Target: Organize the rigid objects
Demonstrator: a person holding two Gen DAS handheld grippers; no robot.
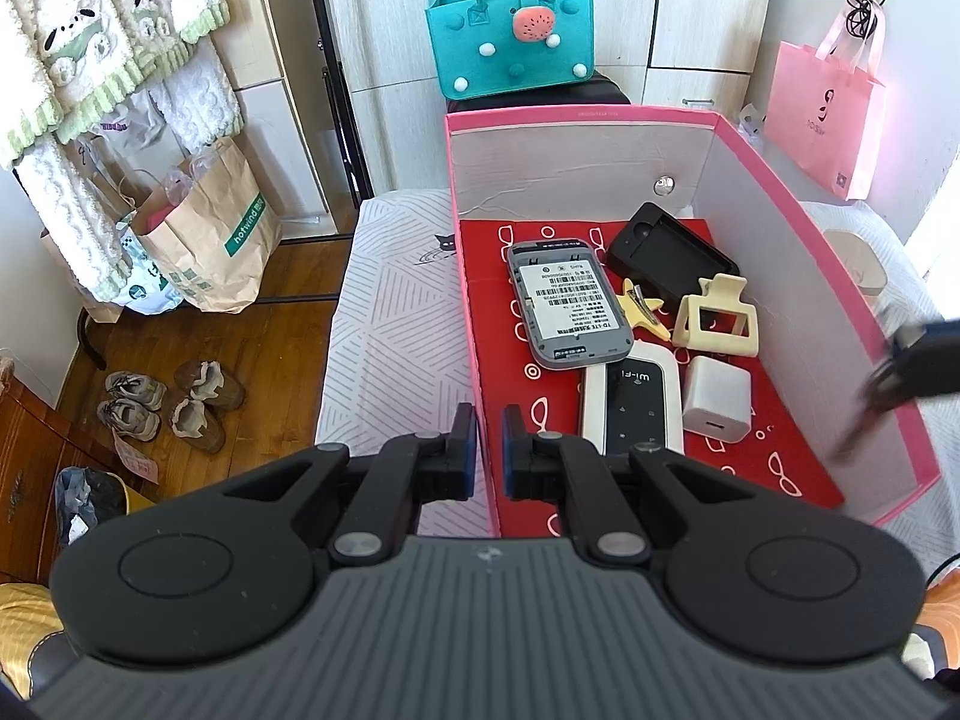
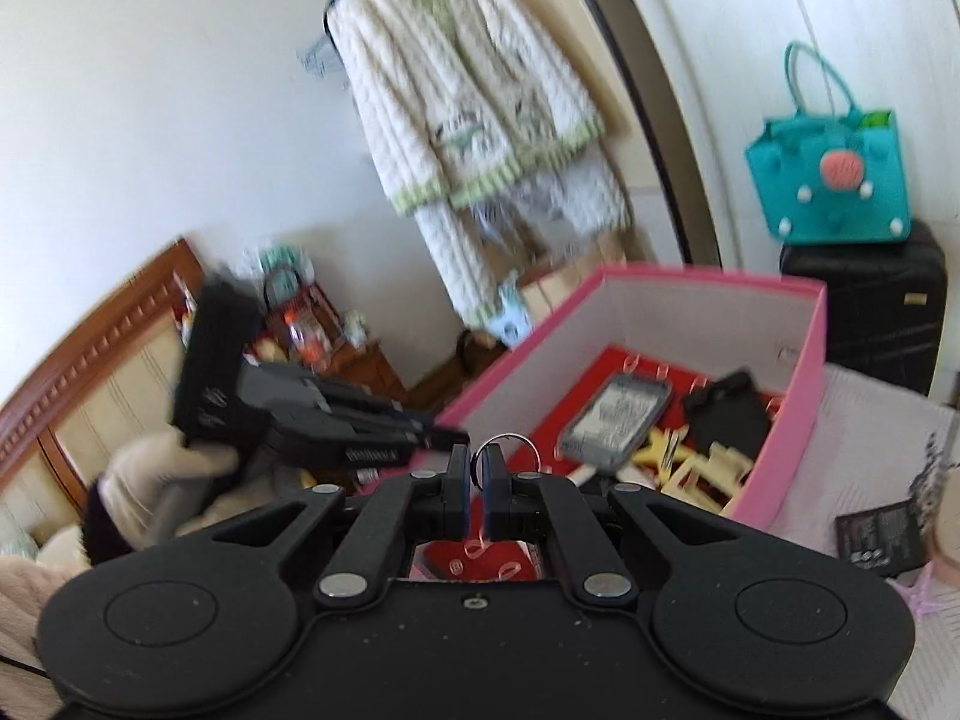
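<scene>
The right claw (image 2: 475,468) pinches a metal ring (image 2: 507,450); the pink box (image 2: 804,396) lies ahead-right; the left claw (image 1: 489,450) sits closed, empty.

1. Bed (image 1: 390,324): covered with a white sheet printed in grey line patterns; a small black cat mark (image 1: 443,245) sits near the box.
2. Pink box (image 1: 804,222): open-topped cardboard, standing directly on the sheet, its left wall running along the bare strip of bed.
3. Right of the box, on the sheet: a beige rounded object (image 1: 855,267), only partly in view.
4. Right wrist view: a small black card or packet (image 2: 882,537) lies flat on the sheet beside the box; a pale purple star-shaped item (image 2: 924,597) lies near it.
5. Floor (image 1: 282,336): wooden, beside the bed; two pairs of shoes (image 1: 171,408) and paper bags (image 1: 210,240) stand on it.
</scene>
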